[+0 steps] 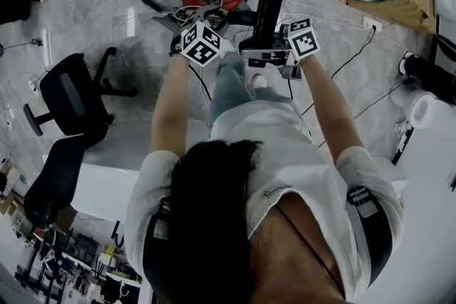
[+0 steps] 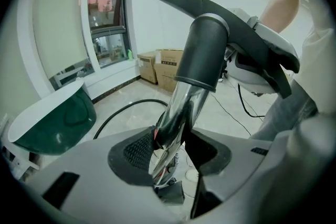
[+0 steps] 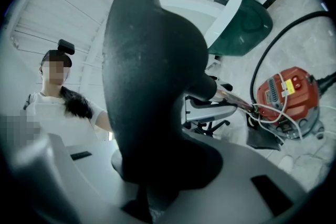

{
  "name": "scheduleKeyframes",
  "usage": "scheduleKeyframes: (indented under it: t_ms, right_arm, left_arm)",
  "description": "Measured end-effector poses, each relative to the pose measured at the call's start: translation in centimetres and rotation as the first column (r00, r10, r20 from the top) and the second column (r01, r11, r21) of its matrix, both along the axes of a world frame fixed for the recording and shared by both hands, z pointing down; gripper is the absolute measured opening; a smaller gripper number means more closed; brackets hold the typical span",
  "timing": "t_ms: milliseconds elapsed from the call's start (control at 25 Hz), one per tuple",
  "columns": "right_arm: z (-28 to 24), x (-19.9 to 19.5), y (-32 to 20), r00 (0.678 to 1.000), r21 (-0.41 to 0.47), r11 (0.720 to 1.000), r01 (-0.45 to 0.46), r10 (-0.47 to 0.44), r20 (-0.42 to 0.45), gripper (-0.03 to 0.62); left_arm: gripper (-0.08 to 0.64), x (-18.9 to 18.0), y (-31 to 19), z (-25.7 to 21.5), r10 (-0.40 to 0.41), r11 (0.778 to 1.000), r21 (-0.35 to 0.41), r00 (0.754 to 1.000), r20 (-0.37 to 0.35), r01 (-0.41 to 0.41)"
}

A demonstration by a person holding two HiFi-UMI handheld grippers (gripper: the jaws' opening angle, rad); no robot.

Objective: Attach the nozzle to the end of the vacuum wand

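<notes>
Left gripper view: left claw [image 2: 168, 157] pinches the chrome wand [image 2: 178, 107], whose end sits inside the round collar of the matte black, flat, wedge-shaped nozzle [image 2: 210, 5]. Right claw [image 3: 152, 186] pinches the nozzle's body, held aloft near the red vacuum [image 3: 289, 94].

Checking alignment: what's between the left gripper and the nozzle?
Only the chrome wand, running from the left gripper up into the nozzle; left gripper view.
</notes>
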State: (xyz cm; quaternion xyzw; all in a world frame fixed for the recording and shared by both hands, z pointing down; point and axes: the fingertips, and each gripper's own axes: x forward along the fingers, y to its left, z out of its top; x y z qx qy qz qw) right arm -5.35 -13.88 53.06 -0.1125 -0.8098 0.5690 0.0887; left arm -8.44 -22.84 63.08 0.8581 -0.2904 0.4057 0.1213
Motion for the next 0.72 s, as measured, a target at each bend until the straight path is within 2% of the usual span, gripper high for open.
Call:
scheduleKeyframes:
  t_ms: [240, 360, 480, 720]
  right_arm:
    - [1.2, 0.1, -0.2, 0.998, 0.093, 0.996, 0.013, -0.007, -0.065, 0.11]
    - [1.7, 0.0, -0.1, 0.994, 0.159, 0.986, 0.05, -0.034, -0.103, 0.11]
    - [1.9, 0.1, -0.3, 0.991, 0.181, 0.981, 0.076, -0.054, -0.121, 0.11]
    - [2.2, -0.4, -0.6, 0.988, 0.244, 0.968, 0.05, -0.012, -0.154, 0.11]
  left_arm:
    - [0.179, 0.1, -0.1, 0.0, 0.013, 1.0, -0.016, 1.0, 0.005, -0.013]
    - [0.179, 0.1, -0.1, 0.0, 0.018, 1.0, -0.02, 1.0, 0.005, -0.018]
    - [0.179, 0.0, -0.2, 0.0, 0.018, 1.0, -0.025, 1.0, 0.004, -0.018]
    - [0.179, -0.1, -0.6, -0.1, -0.003, 1.0, -0.023, 1.0, -0.001, 0.003]
